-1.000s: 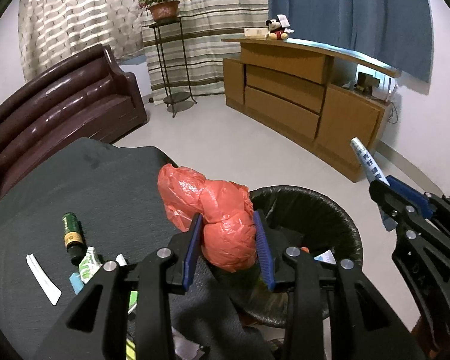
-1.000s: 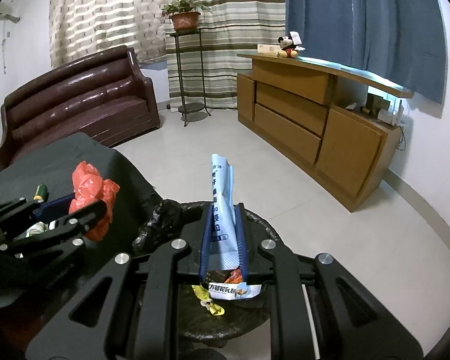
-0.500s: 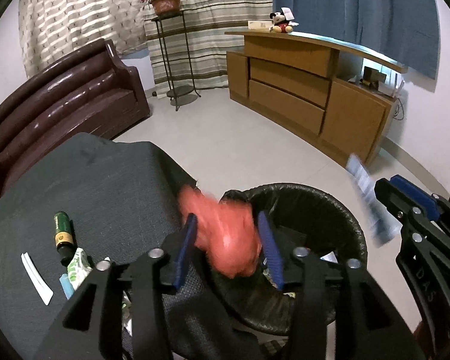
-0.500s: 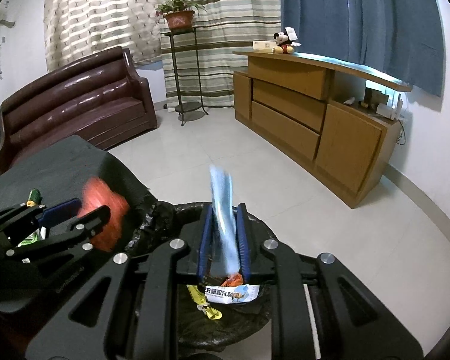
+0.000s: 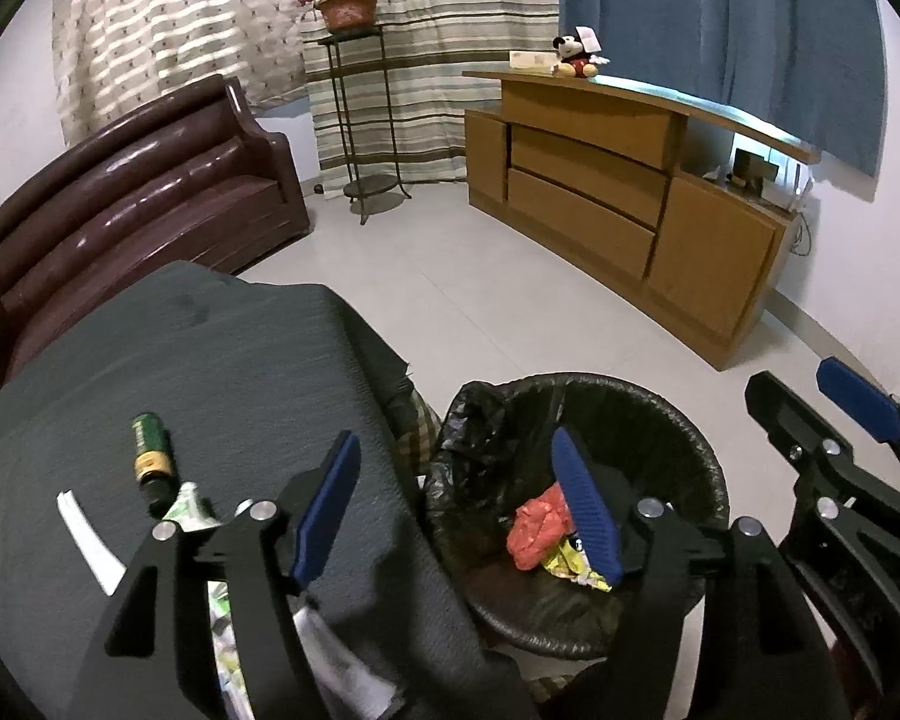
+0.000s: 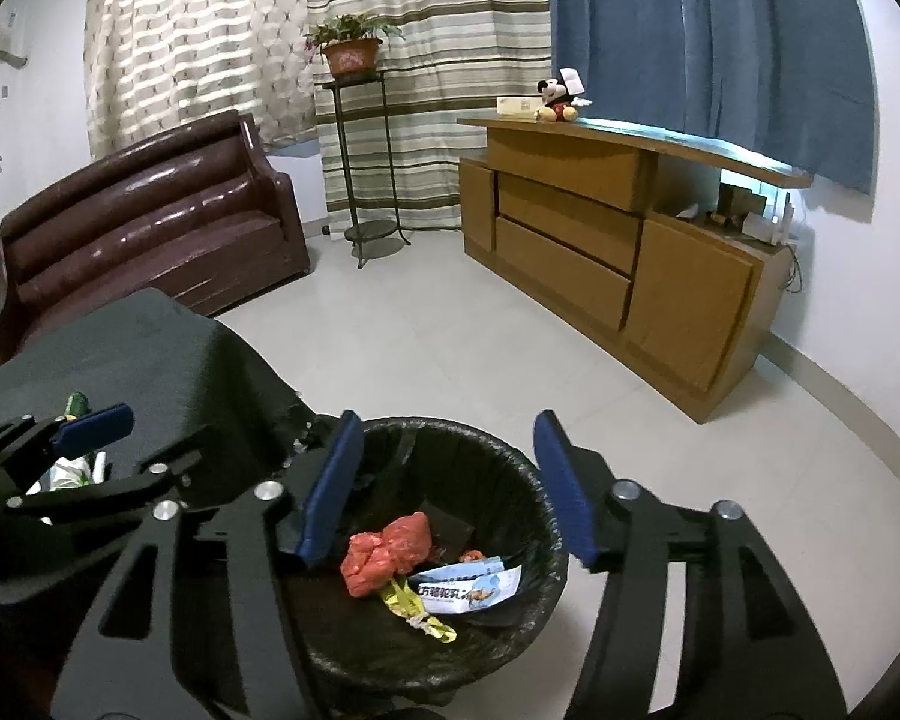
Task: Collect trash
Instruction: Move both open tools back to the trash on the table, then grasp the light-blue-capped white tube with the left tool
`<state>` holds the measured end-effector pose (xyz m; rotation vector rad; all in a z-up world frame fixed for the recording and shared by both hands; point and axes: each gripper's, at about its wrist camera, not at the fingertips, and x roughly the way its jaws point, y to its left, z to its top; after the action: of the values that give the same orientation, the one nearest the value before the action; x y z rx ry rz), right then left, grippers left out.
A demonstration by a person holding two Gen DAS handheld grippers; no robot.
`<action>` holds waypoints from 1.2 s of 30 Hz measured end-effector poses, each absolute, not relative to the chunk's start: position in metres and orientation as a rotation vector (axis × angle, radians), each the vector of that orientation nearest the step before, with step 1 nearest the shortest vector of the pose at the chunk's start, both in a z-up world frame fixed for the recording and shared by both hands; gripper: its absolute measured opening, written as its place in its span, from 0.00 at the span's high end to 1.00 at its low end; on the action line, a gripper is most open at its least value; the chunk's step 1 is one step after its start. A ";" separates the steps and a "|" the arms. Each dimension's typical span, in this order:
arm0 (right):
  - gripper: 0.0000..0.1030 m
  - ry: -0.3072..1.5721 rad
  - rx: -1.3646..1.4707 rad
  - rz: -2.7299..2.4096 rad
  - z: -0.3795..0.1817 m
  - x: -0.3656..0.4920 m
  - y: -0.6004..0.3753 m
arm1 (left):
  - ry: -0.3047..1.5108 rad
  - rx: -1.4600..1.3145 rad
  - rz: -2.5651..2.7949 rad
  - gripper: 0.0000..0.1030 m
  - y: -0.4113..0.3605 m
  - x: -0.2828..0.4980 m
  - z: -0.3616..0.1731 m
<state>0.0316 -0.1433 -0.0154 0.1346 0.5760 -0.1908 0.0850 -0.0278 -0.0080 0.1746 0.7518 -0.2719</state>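
A black-lined trash bin (image 6: pixel 510 468) stands on the floor beside the dark-clothed table (image 5: pixel 222 372). A red plastic bag (image 6: pixel 387 552) lies inside it with a blue-white wrapper (image 6: pixel 468 585) and a yellow wrapper (image 6: pixel 417 606). The red bag (image 5: pixel 537 525) also shows in the left wrist view. My right gripper (image 6: pixel 447 486) is open and empty above the bin. My left gripper (image 5: pixel 456 507) is open and empty over the table edge and the bin (image 5: pixel 678 420). On the table lie a green bottle (image 5: pixel 150 450), a white strip (image 5: pixel 87 540) and crumpled wrappers (image 5: pixel 192 507).
A brown sofa (image 5: pixel 126 192) stands behind the table. A plant stand (image 5: pixel 360 120) and a wooden sideboard (image 5: pixel 618 198) line the far wall. Pale tiled floor (image 6: pixel 510 330) lies beyond the bin. The right gripper (image 5: pixel 834 420) shows at the right of the left wrist view.
Both grippers have opened. The red bag has dropped from the left gripper and the blue-white wrapper from the right gripper into the bin.
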 end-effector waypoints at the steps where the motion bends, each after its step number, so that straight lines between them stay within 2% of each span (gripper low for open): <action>1: 0.42 0.577 0.133 -0.189 -0.015 0.031 -0.141 | 0.750 0.172 -0.267 0.36 -0.025 0.083 -0.006; 13: 0.41 0.610 0.106 -0.106 -0.011 0.014 -0.098 | 0.773 0.132 -0.150 0.36 0.040 0.057 0.001; 23: 0.41 0.627 0.056 -0.030 -0.014 0.007 -0.058 | 0.818 0.101 -0.038 0.36 0.100 0.048 -0.013; 36: 0.41 0.661 0.062 -0.004 -0.023 0.010 -0.050 | 0.869 0.106 -0.033 0.36 0.106 0.058 -0.030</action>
<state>0.0104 -0.0505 -0.0230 0.0625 0.6610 -0.0041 0.0578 0.1062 -0.0302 0.1058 0.8686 -0.0328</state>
